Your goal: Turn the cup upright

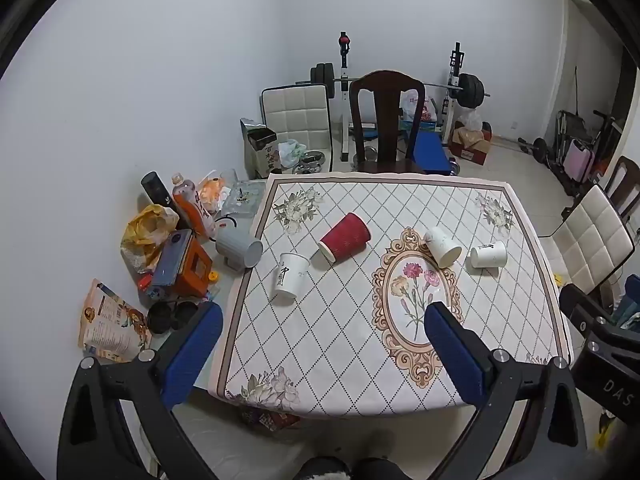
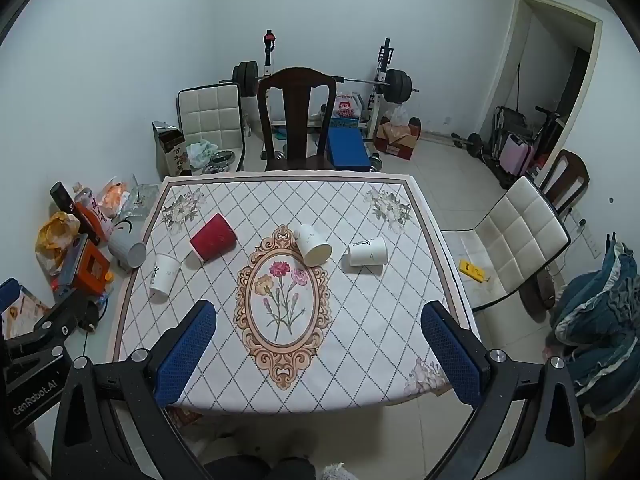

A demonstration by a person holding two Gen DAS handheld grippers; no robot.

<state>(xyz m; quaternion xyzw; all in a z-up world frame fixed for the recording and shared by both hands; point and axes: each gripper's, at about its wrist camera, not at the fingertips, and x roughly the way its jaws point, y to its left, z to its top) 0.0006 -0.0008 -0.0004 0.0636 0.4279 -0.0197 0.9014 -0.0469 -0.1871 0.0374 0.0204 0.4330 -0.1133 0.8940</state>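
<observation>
Several paper cups are on the patterned tablecloth [image 1: 352,344]. A red cup [image 1: 345,242] lies on its side at the back left, also in the right wrist view [image 2: 212,236]. A white cup [image 1: 291,278] with black lettering stands upside down at the left [image 2: 164,277]. Two white cups lie on their sides at the right [image 1: 442,247] [image 1: 489,254], also in the right wrist view [image 2: 313,245] [image 2: 367,251]. My left gripper [image 1: 324,322] and right gripper [image 2: 320,318] are both open and empty, held above the table's near edge, well short of the cups.
Clutter fills the table's left strip: a grey cup [image 1: 239,249] on its side, bottles, bags, an orange box [image 1: 192,270]. A dark wooden chair [image 1: 386,120] stands behind the table, a white padded chair [image 2: 508,240] to the right. Weight bench and barbell stand at the back wall.
</observation>
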